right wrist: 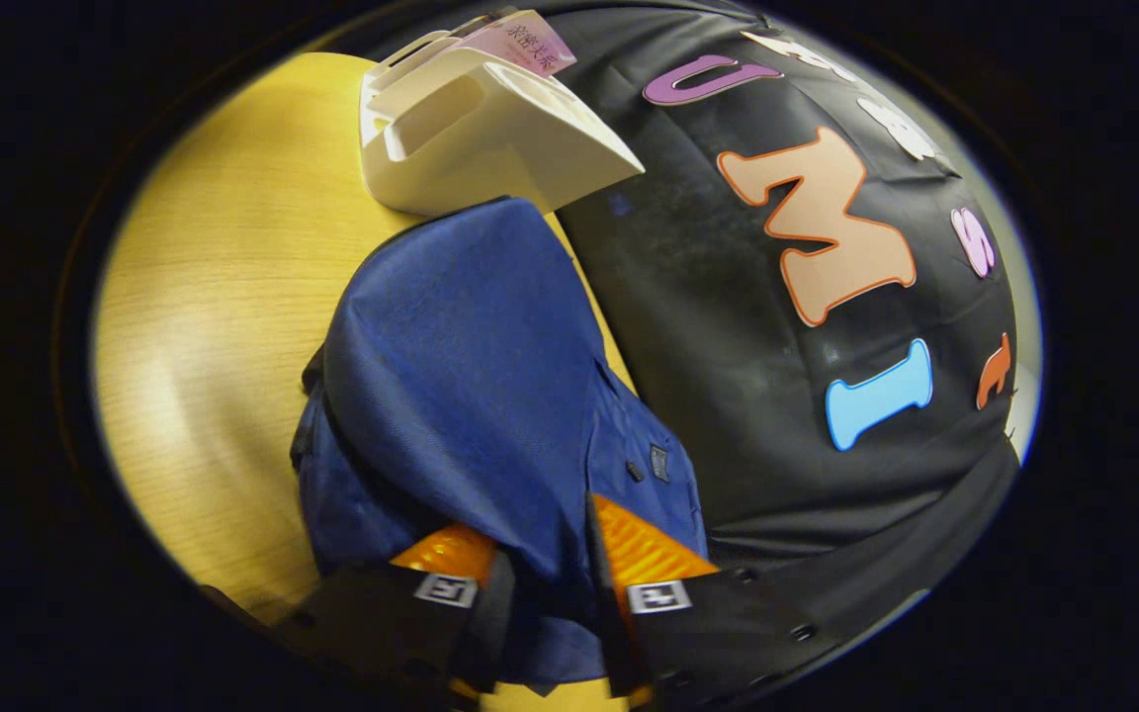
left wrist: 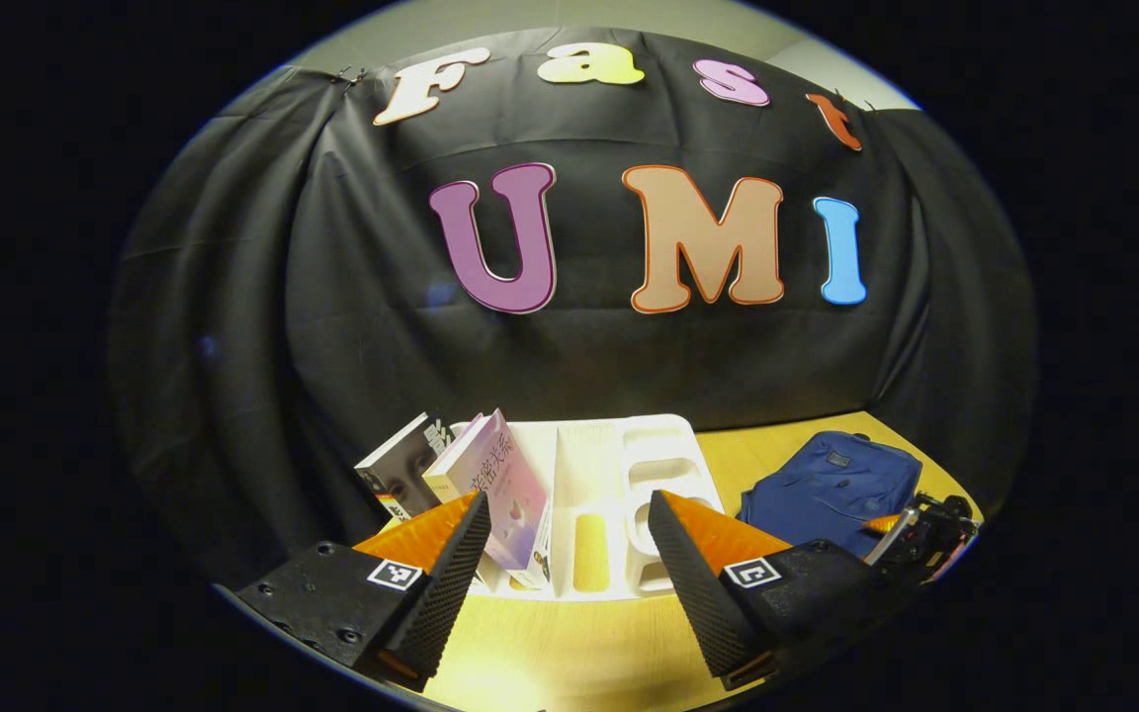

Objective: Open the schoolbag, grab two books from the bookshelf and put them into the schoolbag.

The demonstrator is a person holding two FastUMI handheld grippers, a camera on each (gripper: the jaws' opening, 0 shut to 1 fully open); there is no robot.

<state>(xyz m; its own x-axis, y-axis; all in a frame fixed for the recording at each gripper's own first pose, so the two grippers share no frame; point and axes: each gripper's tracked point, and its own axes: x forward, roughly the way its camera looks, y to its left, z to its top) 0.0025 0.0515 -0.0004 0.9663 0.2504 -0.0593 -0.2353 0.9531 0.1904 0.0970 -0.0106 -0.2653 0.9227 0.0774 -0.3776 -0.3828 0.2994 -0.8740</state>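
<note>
1. Here, the left tongs (left wrist: pixel 569 539) hang apart above the bench (left wrist: pixel 579 653), facing the white bookshelf (left wrist: pixel 619 475) with its pink book (left wrist: pixel 500 485) and grey book (left wrist: pixel 401 465).
2. The right tongs (right wrist: pixel 540 583) pinch blue schoolbag (right wrist: pixel 471 386) fabric beside the bookshelf.

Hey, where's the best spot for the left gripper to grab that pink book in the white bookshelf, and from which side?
Grip the pink book by its upper free corner, coming from the front and above. It leans tilted in the bookshelf, its top clear of the wall, so the open left gripper can probably straddle its thin edge. A darker book sits close beside it, so keep the fingers narrow.
</note>
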